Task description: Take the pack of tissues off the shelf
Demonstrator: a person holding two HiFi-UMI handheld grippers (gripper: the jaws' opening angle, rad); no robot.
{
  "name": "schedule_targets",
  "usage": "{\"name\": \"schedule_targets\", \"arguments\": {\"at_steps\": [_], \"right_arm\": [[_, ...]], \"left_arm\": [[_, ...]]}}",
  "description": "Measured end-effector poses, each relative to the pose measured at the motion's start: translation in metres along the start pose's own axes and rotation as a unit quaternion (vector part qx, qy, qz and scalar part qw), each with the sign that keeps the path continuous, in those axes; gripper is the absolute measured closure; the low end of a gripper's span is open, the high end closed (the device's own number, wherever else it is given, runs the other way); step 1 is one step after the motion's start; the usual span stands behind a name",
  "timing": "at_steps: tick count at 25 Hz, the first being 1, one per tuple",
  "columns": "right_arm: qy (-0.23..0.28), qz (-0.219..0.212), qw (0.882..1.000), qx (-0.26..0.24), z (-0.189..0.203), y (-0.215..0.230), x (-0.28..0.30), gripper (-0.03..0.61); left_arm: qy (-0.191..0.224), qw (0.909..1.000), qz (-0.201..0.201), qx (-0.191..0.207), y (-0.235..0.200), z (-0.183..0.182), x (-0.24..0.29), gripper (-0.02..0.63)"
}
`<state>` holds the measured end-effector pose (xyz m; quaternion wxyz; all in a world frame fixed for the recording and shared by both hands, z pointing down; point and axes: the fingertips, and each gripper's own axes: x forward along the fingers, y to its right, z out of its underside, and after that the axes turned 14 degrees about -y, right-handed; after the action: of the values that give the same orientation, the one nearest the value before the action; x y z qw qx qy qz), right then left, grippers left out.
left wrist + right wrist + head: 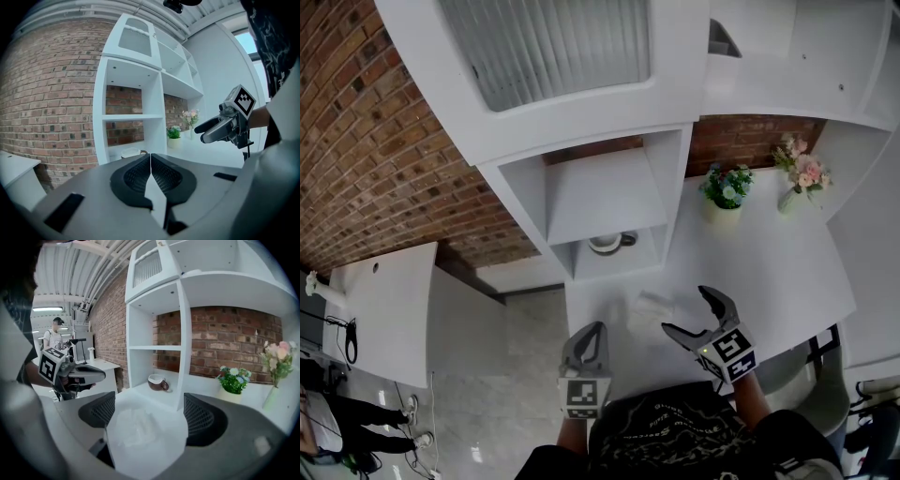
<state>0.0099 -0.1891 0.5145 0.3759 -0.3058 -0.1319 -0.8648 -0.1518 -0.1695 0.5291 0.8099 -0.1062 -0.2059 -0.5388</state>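
the pack of tissues (pixel 649 306) lies flat on the white table (pixel 769 272), in front of the shelf (pixel 605 202) cubby holding a cup (pixel 609 242). the right gripper (pixel 684 309) has its jaws spread wide beside the pack, not pinching it. the left gripper (pixel 589 333) has its jaws pressed together on nothing.

Cup (pixel 607 243) (seemingly alone) crowds the low shelf (pixel 628 264).

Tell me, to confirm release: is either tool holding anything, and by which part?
Nothing is held. The right tool is open, clear of the white plastic pack of tissues on the white counter; the left tool is shut, empty.
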Motion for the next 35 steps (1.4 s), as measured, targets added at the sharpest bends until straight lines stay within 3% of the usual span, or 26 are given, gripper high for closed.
{"name": "schedule_targets", "arguments": {"at_steps": [6, 10, 14, 18, 22, 24, 31, 35], "right_arm": [[0.023, 0.015, 1.0, -0.005, -0.014, 0.0, -0.012, 0.134], [0.045, 0.042, 0.998, -0.014, -0.024, 0.004, -0.022, 0.265], [0.074, 0.051, 0.996, -0.026, -0.039, 0.0, -0.028, 0.284], [0.068, 0.078, 0.992, -0.067, -0.039, -0.004, -0.027, 0.353], [0.093, 0.093, 0.989, -0.066, -0.047, -0.006, -0.031, 0.439], [0.09, 0.093, 0.989, -0.066, -0.046, -0.007, -0.03, 0.448], [0.068, 0.117, 0.987, -0.088, -0.038, -0.007, -0.027, 0.569], [0.07, 0.106, 0.987, -0.095, -0.036, -0.015, -0.025, 0.574]], "left_arm": [[0.016, 0.9999, 0.006, 0.003, 0.002, -0.01, -0.003, 0.604], [0.025, 0.9996, 0.005, 0.012, 0.002, -0.013, -0.002, 0.604], [0.024, 0.9996, 0.009, 0.011, 0.003, -0.017, -0.004, 0.604], [0.015, 0.9997, 0.013, 0.013, 0.004, -0.018, -0.004, 0.604], [0.014, 0.9995, 0.017, 0.021, 0.007, -0.022, -0.006, 0.604], [0.013, 0.9995, 0.017, 0.023, 0.008, -0.022, -0.006, 0.604], [0.023, 0.9994, 0.014, 0.02, 0.007, -0.019, -0.007, 0.604], [0.025, 0.9994, 0.008, 0.022, 0.005, -0.017, -0.009, 0.604]]}}
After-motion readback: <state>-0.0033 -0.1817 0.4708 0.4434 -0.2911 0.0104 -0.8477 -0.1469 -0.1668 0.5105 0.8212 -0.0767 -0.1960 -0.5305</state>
